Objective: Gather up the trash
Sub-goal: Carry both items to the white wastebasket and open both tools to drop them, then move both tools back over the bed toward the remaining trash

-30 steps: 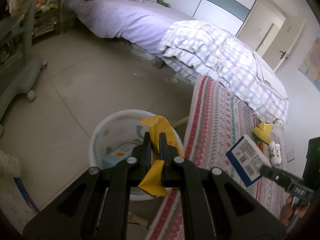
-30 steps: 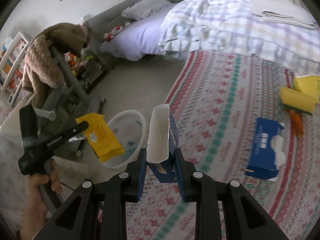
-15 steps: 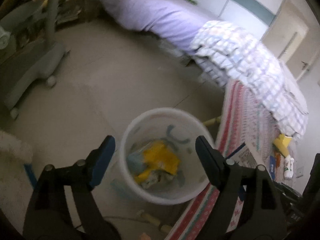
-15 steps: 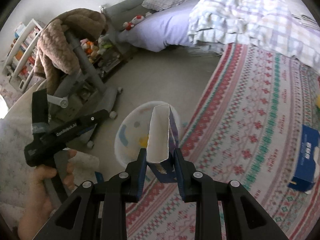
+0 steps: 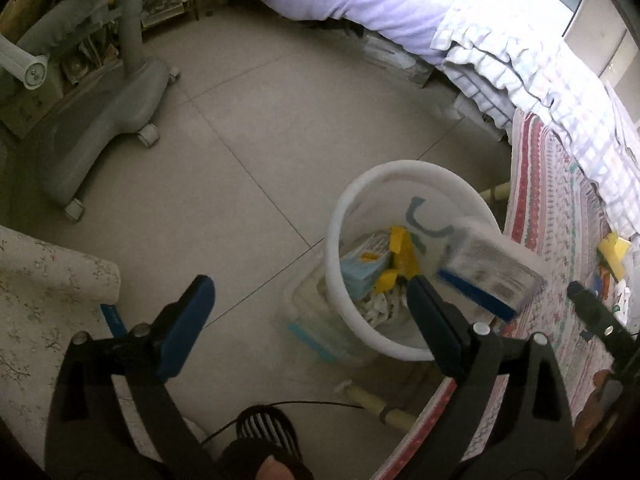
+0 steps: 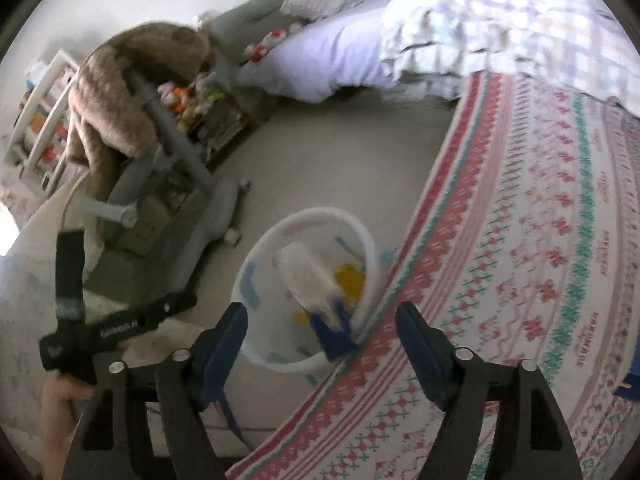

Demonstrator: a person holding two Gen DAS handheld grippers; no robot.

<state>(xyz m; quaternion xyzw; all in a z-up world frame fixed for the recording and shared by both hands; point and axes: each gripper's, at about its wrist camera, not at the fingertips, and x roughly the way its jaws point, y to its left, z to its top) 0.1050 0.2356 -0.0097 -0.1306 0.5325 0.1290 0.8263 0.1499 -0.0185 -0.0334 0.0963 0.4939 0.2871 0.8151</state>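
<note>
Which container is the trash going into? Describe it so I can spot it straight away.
Find the patterned rug running out from the bed. On the bare tile floor right at the rug's edge stands a round white bin with pale blue marks on its walls. It is the only open container there, already holding a yellow wrapper and other litter.

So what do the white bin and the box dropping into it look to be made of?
White bin: likely thin plastic, smooth and slightly translucent, since its contents show faintly through the wall. Box: seemingly printed cardboard, matte, with flat faces, straight edges and a barcode-like label, though motion blur leaves that open.
</note>
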